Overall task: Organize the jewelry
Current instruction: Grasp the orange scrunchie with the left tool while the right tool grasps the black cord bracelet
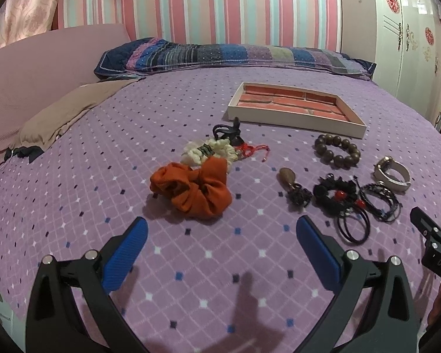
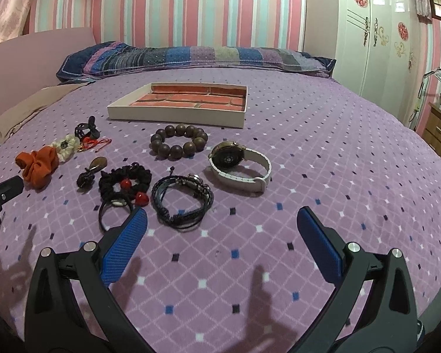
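Jewelry lies on a purple bedspread. A shallow white box with a brick-pattern floor stands empty at the back. In front of it lie a brown bead bracelet, a white-strap watch, a black braided bracelet, black hair ties with red beads, an orange scrunchie, a cream scrunchie and a black claw clip. My left gripper is open and empty, just short of the orange scrunchie. My right gripper is open and empty, near the braided bracelet.
A patchwork pillow lies along the striped wall behind the box. A pink headboard and a brown cushion are at the left. A white wardrobe and a wooden nightstand stand to the right of the bed.
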`<control>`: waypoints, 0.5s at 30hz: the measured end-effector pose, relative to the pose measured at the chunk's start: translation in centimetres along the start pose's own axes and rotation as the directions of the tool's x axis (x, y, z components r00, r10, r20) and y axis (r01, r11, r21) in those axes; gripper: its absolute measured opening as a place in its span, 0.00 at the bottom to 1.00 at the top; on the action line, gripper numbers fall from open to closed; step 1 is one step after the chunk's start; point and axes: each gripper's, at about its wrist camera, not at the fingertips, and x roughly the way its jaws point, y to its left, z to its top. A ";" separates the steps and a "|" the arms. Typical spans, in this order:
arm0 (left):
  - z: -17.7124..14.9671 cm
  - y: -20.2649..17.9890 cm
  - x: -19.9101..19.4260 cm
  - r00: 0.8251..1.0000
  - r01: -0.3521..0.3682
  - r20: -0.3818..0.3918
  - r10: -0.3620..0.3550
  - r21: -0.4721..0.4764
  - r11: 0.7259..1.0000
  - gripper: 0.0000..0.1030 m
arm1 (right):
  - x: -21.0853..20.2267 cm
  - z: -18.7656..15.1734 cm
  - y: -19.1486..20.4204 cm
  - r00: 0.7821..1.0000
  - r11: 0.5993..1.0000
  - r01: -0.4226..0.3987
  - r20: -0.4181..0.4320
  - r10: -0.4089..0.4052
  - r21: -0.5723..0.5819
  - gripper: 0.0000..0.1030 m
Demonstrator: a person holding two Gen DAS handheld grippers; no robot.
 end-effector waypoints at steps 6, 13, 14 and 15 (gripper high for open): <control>0.7 0.6 2.5 1.000 -0.005 -0.021 0.005 0.012 1.000 0.96 | 2.3 0.4 0.1 1.000 1.000 0.008 -0.024 -0.008 0.006 0.91; 1.2 1.2 5.2 0.999 -0.008 -0.031 0.009 0.024 1.000 0.96 | 4.7 0.7 0.4 0.998 1.000 0.019 -0.056 -0.019 0.000 0.81; 1.2 1.3 5.5 0.999 -0.010 -0.033 0.011 0.024 1.000 0.96 | 5.0 0.6 0.4 0.998 1.000 0.018 -0.062 -0.019 -0.001 0.79; 1.3 1.5 5.9 0.999 -0.008 -0.036 0.009 0.022 1.000 0.96 | 5.3 0.6 0.5 0.997 1.000 0.019 -0.069 -0.019 -0.004 0.76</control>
